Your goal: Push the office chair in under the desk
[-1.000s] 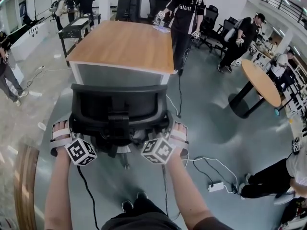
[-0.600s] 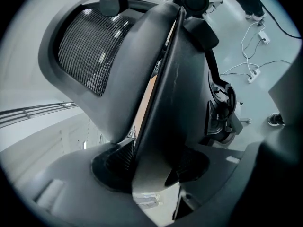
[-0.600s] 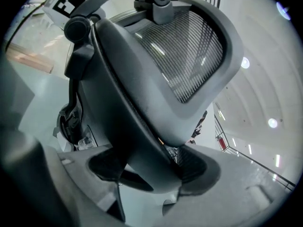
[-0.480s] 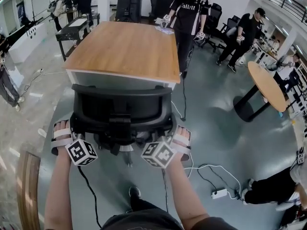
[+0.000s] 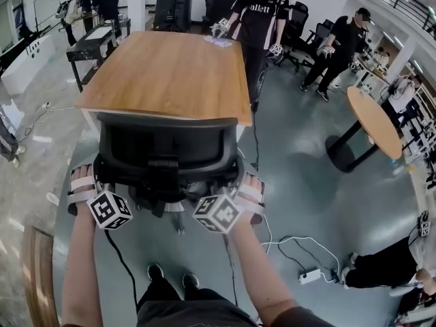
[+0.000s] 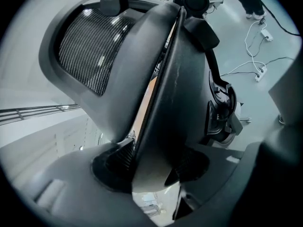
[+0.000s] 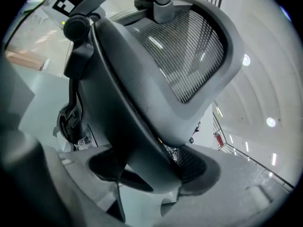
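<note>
The black mesh-backed office chair (image 5: 167, 148) stands with its back to me, right against the near edge of the wooden desk (image 5: 170, 73). My left gripper (image 5: 101, 182) is clamped on the left edge of the backrest, my right gripper (image 5: 235, 186) on the right edge. In the left gripper view the backrest frame (image 6: 142, 79) fills the picture and its rim runs between the pads of the left gripper (image 6: 151, 169). The right gripper view mirrors this: the backrest (image 7: 156, 79) sits in the right gripper (image 7: 151, 167). The seat and wheels are mostly hidden.
A person stands at the desk's far end (image 5: 255, 12); others stand or sit at the right. A round wooden table (image 5: 375, 121) stands to the right. A power strip with cables (image 5: 306, 276) lies on the grey floor near my right foot. A dark table (image 5: 95, 39) is at the back left.
The chair has rolled forward with both grippers on it, so the desk's near edge now meets the top of the backrest. My feet have stepped forward behind it.
</note>
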`<control>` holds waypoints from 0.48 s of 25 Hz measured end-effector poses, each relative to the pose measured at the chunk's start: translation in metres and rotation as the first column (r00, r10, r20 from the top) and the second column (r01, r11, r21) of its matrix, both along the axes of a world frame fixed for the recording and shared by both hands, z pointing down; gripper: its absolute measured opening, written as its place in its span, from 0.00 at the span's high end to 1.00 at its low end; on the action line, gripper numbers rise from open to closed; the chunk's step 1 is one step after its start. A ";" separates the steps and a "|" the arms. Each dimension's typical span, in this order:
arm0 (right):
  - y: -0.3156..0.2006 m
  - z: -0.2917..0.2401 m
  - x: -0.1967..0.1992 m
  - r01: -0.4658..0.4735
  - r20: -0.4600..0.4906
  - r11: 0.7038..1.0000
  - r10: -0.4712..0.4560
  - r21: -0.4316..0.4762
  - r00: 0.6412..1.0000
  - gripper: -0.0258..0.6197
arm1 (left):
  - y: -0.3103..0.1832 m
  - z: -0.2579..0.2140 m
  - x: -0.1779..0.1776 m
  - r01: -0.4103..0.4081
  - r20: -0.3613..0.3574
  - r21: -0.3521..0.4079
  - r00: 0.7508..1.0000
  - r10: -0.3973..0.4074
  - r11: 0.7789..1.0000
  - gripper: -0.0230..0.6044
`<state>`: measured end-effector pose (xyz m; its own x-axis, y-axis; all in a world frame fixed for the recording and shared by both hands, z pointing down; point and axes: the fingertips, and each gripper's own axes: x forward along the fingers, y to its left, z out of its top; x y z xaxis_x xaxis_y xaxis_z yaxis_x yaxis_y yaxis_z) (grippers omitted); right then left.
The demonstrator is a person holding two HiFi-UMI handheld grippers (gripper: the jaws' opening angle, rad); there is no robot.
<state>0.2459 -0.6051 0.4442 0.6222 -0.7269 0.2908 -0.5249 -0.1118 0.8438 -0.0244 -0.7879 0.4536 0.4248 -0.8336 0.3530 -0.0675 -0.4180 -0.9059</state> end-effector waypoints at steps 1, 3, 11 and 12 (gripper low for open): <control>-0.004 -0.001 0.000 -0.003 -0.004 1.000 0.003 0.002 1.000 0.49 | -0.007 0.000 0.001 -0.004 -0.002 0.000 1.000 0.004 1.000 0.56; -0.012 -0.002 -0.002 -0.013 -0.012 1.000 0.014 0.011 1.000 0.49 | -0.018 -0.001 0.003 -0.021 -0.004 0.007 1.000 0.021 1.000 0.56; -0.047 0.004 0.005 -0.065 -0.005 0.998 0.065 0.010 0.998 0.48 | -0.066 0.002 0.019 -0.087 -0.003 0.021 0.996 0.087 0.996 0.56; -0.052 0.004 0.007 -0.067 -0.007 0.998 0.067 0.013 0.998 0.48 | -0.072 0.002 0.022 -0.095 -0.004 0.025 0.995 0.095 0.995 0.56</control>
<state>0.2526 -0.6575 0.4478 0.6719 -0.6867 0.2773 -0.5096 -0.1570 0.8459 -0.0026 -0.8599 0.4555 0.5046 -0.7977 0.3302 -0.0336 -0.4003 -0.9158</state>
